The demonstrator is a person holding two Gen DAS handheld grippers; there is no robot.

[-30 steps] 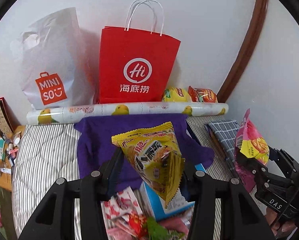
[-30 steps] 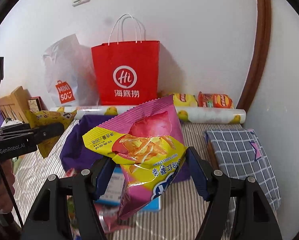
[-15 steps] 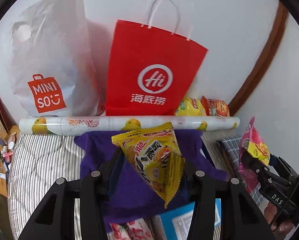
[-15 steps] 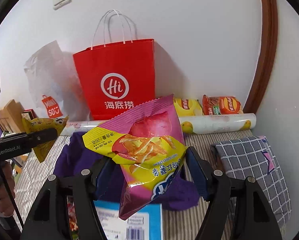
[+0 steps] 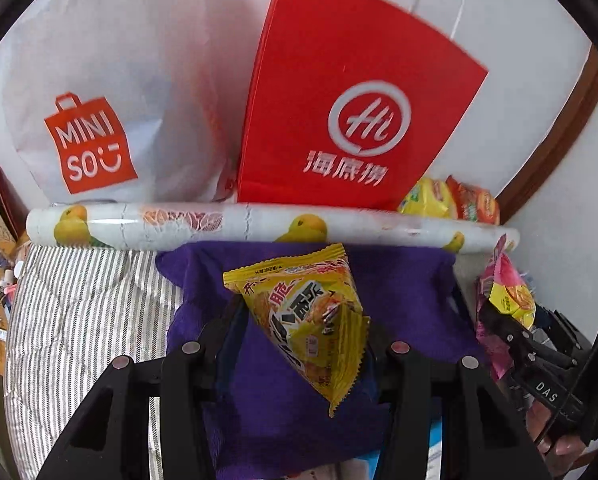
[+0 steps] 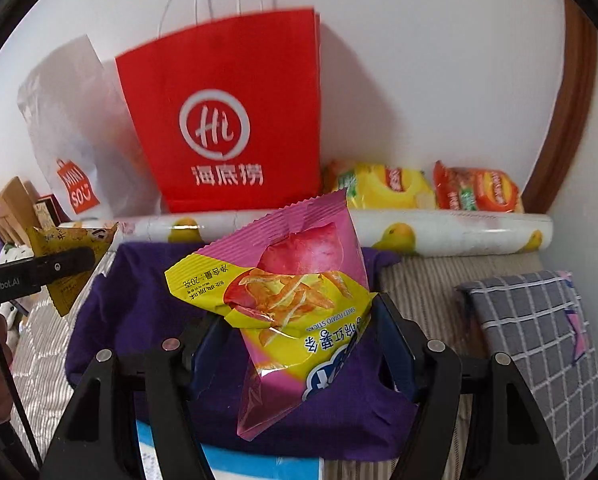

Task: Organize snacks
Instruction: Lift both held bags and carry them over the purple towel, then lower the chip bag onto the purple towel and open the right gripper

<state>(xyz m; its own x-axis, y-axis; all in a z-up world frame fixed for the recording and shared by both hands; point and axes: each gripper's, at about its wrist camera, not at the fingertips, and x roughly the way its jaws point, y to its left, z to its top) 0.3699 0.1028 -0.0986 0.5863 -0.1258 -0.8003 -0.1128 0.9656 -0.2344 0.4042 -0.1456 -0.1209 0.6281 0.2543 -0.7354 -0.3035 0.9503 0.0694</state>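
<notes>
My left gripper is shut on a yellow snack packet and holds it above a purple cloth. My right gripper is shut on a pink and yellow sweet potato sticks bag, also above the purple cloth. A red paper bag and a white MINISO plastic bag stand against the wall behind. The red bag also shows in the right wrist view, with the left gripper and its yellow packet at the left edge.
A fruit-print roll lies across the bed in front of the bags. Yellow and orange chip bags lie behind it at the right. A grey checked cloth lies at the right, a blue box below.
Both grippers have moved forward toward the bags with their snacks held; the bags look larger and the loose snacks below have left the view.
</notes>
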